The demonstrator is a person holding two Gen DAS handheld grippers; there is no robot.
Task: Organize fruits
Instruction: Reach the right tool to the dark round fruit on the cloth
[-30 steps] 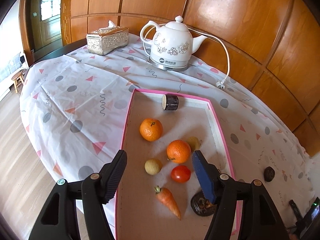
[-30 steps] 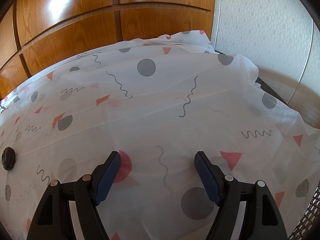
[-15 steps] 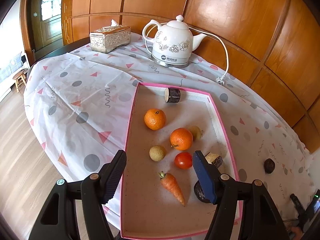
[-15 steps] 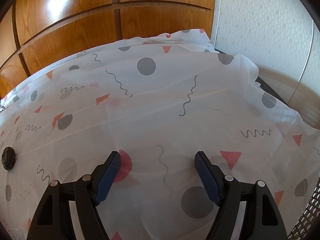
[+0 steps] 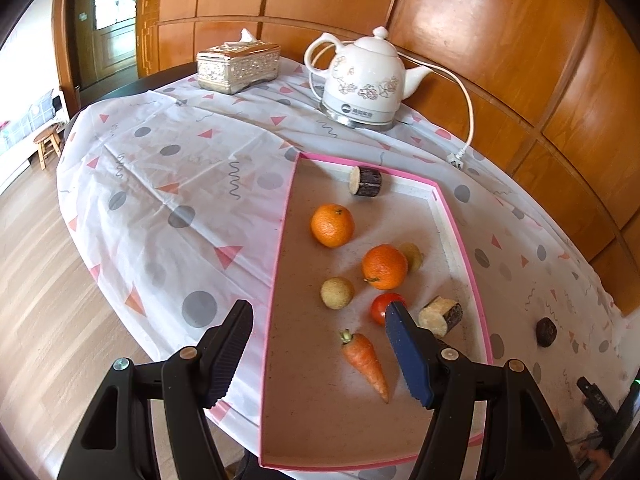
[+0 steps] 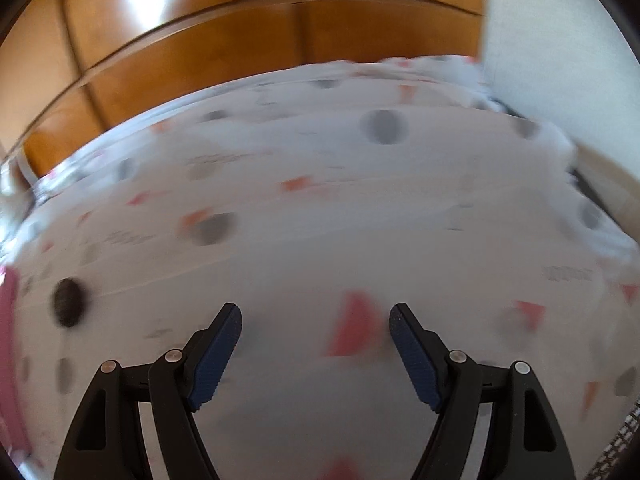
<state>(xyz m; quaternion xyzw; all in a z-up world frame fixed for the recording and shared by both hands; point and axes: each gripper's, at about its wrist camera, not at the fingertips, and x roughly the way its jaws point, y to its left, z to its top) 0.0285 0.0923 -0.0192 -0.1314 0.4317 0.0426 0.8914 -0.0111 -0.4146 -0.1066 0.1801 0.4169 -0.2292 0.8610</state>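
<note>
Above the near end of the pink-rimmed tray (image 5: 460, 236), the left gripper (image 5: 320, 354) hangs with jaws apart, holding nothing. Just beyond lies a carrot (image 5: 366, 360), its long axis slanting, tip toward the tray's near right corner, leafy end toward the far edge. Two oranges (image 5: 332, 225) sit mid-tray. Over bare tablecloth (image 6: 320, 240) the right gripper (image 6: 316, 350) gapes empty; a dark fruit (image 6: 69, 302), blurred, lies off the tray.
</note>
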